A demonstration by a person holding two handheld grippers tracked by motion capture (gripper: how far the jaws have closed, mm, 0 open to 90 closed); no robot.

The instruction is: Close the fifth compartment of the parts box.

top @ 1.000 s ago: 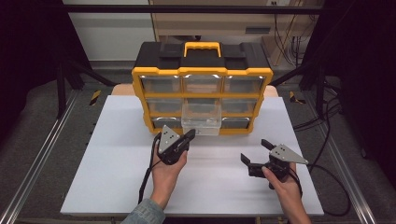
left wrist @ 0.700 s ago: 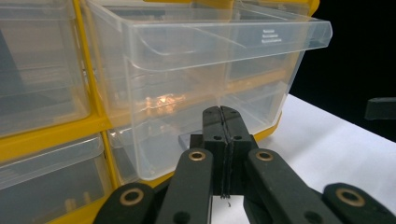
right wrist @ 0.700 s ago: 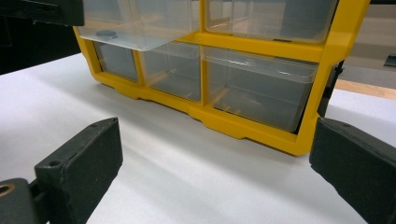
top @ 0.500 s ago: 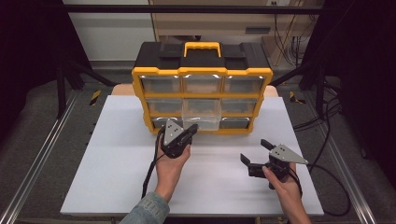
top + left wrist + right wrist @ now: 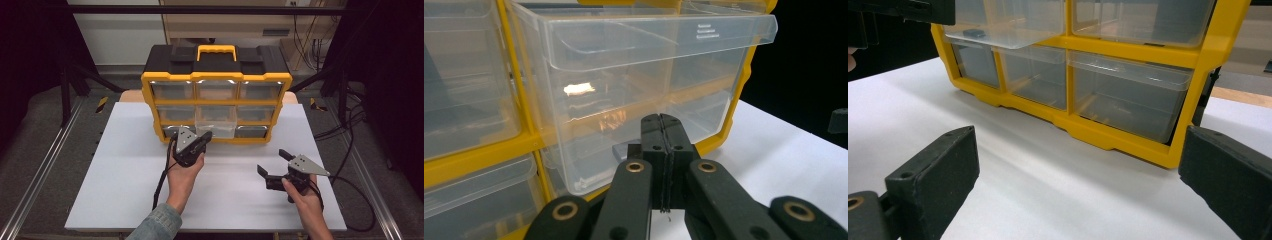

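Observation:
A yellow and black organizer with clear drawers stands at the back of the white table. Its middle drawer is pulled out toward me. A small dark item lies inside that drawer. My left gripper is shut with nothing between its jaws, and its tips are right at the lower front of the pulled-out drawer. I cannot tell whether they touch it. My right gripper is held open low over the table, to the right and nearer me, facing the organizer's lower right drawers.
The white table top spreads wide to the left and in front of the organizer. Cables trail off the table's right side. Metal rails run along both sides of the table.
My left gripper has edged forward toward the pulled-out drawer. The right gripper has stayed where it was.

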